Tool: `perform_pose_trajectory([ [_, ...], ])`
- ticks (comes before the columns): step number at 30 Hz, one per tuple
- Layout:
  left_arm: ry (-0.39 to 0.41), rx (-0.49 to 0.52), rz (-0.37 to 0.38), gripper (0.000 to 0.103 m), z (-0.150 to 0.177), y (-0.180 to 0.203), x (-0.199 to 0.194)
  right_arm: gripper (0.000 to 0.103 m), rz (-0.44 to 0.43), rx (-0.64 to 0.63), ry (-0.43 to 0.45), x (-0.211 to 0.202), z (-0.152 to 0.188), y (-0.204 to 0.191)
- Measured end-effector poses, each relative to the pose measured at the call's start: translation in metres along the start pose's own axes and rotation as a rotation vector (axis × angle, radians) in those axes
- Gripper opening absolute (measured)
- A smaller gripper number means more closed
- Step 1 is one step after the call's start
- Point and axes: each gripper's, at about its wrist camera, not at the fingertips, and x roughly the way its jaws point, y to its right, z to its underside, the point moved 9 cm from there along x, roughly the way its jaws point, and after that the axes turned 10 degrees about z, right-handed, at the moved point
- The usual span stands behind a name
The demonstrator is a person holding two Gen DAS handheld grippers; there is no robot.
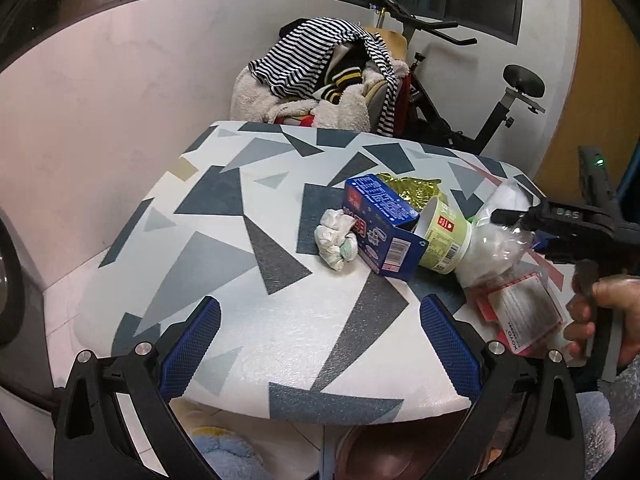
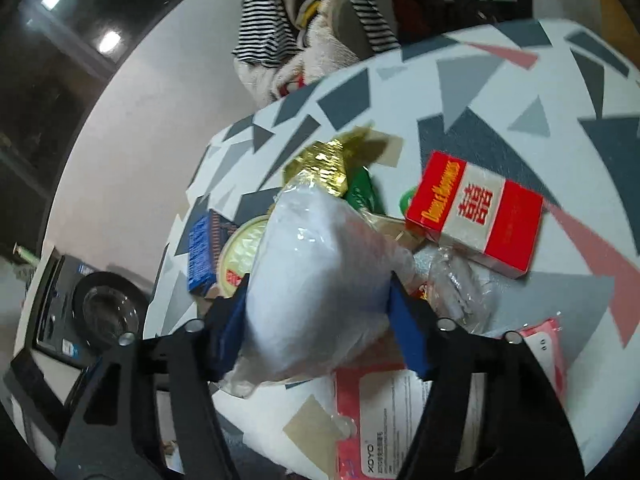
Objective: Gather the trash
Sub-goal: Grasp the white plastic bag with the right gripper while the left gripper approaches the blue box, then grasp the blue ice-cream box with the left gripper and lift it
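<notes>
One clear bag clamped in right gripper; left gripper spread.

Home: clothes pile, exercise bike, washing machine.

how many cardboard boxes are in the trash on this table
2. A blue box lies open beside the green cup; a red and white box lies right of the gripped plastic bag. More may be hidden.

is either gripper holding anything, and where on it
The right gripper pinches the clear plastic bag of white stuffing across its middle; the left gripper holds nothing.
</notes>
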Motion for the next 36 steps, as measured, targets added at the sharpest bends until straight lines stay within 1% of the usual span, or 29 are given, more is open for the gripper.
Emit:
perform_pose_trajectory([
  [3, -0.005, -0.005, 0.014, 0.097, -0.002, 0.007, 0.003, 0.062, 0.003, -0.048, 0.039, -0.017, -0.002, -0.003],
  [7, -0.003, 0.005, 0.029, 0.097, -0.006, 0.017, 0.001, 0.062, 0.048, -0.131, 0.116, -0.045, -0.005, -0.004],
  [11, -0.005, 0.008, 0.042, 0.097, -0.009, 0.026, -0.003, 0.062, 0.049, -0.137, 0.152, -0.063, -0.005, 0.003],
  [13, -0.008, 0.001, 0.052, 0.097, -0.01, 0.029, -0.004, 0.062, 0.074, -0.162, 0.17, -0.072, -0.002, 0.007],
  [22, -0.032, 0.0, 0.069, 0.096, -0.013, 0.035, 0.002, 0.062, 0.15, -0.238, 0.203, -0.09, 0.011, 0.026],
  [27, -0.049, -0.003, 0.078, 0.095, -0.016, 0.036, 0.013, 0.062, 0.171, -0.269, 0.221, -0.094, 0.014, 0.032],
  [33, -0.086, -0.064, 0.125, 0.09, -0.024, 0.031, 0.032, 0.062, 0.179, -0.275, 0.234, -0.097, 0.015, 0.037],
  [36, -0.102, -0.097, 0.149, 0.087, -0.039, 0.029, 0.046, 0.062, 0.176, -0.264, 0.235, -0.097, 0.013, 0.04],
])
